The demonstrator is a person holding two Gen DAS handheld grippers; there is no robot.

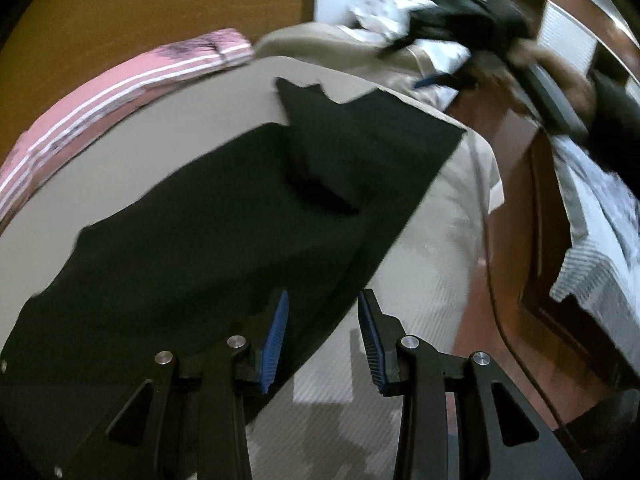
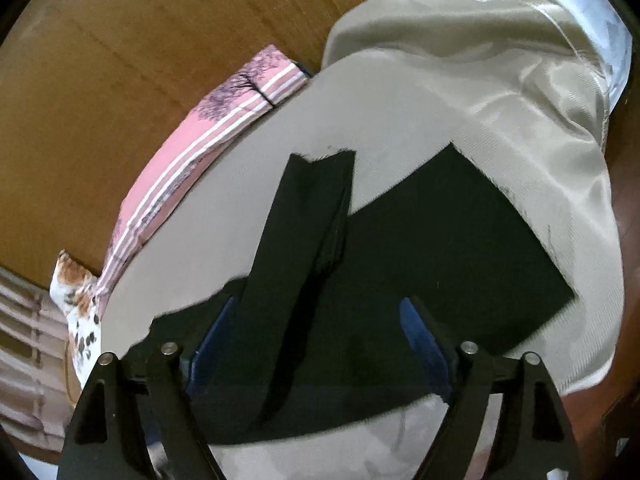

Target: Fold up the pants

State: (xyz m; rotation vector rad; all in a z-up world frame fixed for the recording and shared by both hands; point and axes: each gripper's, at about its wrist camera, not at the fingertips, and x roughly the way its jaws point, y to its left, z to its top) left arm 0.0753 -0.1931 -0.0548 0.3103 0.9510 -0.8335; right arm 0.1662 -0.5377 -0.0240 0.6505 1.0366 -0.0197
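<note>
One pair of black fabric pants [image 2: 420, 248] spread flat on beige padded worktop [image 2: 248, 208] — your left tongs [image 1: 324, 328] and right tongs [image 2: 320, 332] both open, empty; no readable writing.

Both wrist cameras look steeply down from close above the bed [image 1: 168, 136], each past its own gripper's fingers; the left view also takes in the floor at right; both share the black pants [image 1: 224, 232] [image 2: 440, 248] and pink striped bedding [image 2: 180, 168]

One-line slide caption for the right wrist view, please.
Right claw, open, hangs above black pants on a beige bed cover, with a pink striped pillow at the edge.
</note>
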